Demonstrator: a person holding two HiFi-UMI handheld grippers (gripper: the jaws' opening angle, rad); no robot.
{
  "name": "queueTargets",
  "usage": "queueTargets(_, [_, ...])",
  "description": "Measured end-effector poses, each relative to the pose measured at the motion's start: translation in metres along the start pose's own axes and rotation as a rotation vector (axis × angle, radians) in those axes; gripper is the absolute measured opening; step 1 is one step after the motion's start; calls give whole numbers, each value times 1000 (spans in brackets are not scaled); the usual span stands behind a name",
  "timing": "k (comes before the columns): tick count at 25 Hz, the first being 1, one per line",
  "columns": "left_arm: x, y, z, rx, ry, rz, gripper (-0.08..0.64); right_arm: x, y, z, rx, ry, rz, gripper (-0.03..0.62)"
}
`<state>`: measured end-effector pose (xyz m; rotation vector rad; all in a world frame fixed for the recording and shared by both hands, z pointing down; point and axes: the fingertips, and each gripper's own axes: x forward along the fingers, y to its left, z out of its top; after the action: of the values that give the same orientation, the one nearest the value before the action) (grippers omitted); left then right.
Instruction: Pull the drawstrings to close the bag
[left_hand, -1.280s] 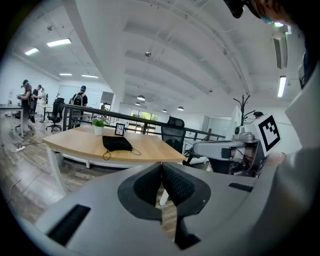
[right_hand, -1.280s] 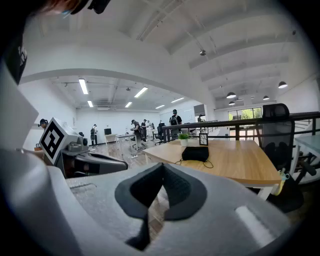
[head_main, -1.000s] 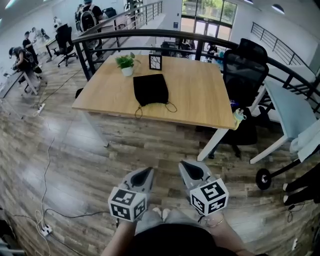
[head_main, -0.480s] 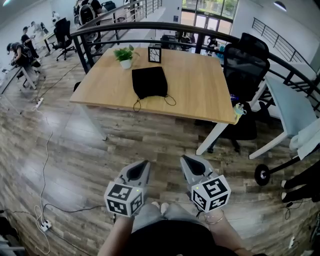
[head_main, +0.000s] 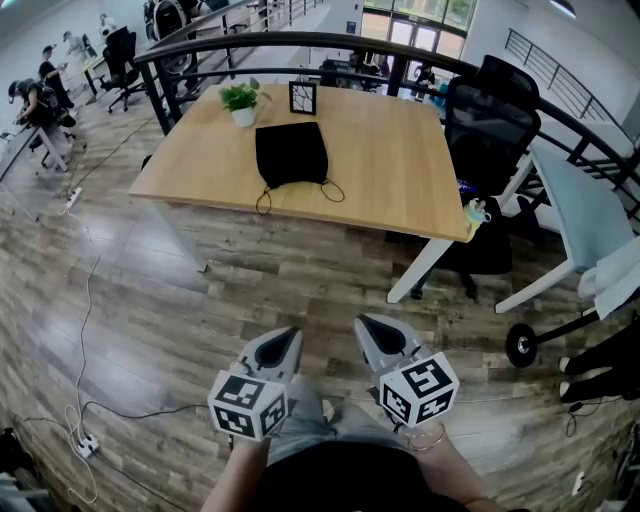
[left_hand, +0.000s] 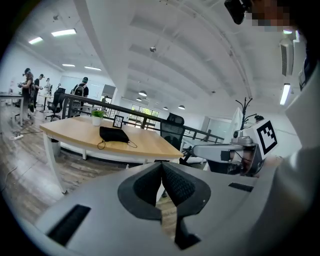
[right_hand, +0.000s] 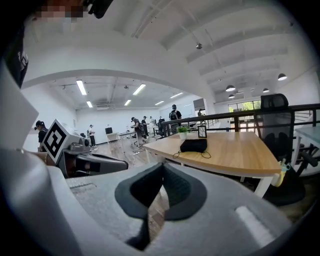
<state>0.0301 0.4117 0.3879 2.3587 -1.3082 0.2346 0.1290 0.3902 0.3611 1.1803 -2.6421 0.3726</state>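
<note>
While you hold both tongs low in front of you, neither has anything in it. The left tongs (head_main: 285, 340) and the right tongs (head_main: 372, 330) sit side by side, each with its jaws pressed together on nothing. The black drawstring bag (head_main: 291, 155) lies flat on the wooden table (head_main: 400, 170), well apart from both. It is almost straight ahead of the left tongs and off to the left of the right tongs, so your left hand is slightly the nearer. Its long axis runs away from you, with the mouth end facing you close to the table's near edge. The drawstrings (head_main: 263, 201) trail from that near end, one toward each side. They are thin at this range, so I only guess that each forms a loop. As I judge it, the whole approach is yet to be made, and each of the tongs must open before taking the cord on its own side.
</note>
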Motion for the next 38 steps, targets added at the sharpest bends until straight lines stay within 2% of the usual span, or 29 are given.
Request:
queueTargets(6, [21,27,7,-31,-1,18,18,25,-13,-1,1,29,5,-2])
queueTargets(12, [60,73,25,-35,19,8,20,84,-33,11,16,32,12,-2])
queueTargets(21, [132,161,100,-13,-5,-39,18,192,-82,61,7,14,-31,-2])
queueTargets(26, [167,203,129,4,0,-73,18,245,-105,86,9,-7,-62,-2])
queueTargets(33, [203,244,145,12,34,-114,18,296,-124,106,-1,-9,-97,-2])
queueTargets(38, [219,255,140,-15,68,-131,18,310,-135,99,20,30,-111,-2])
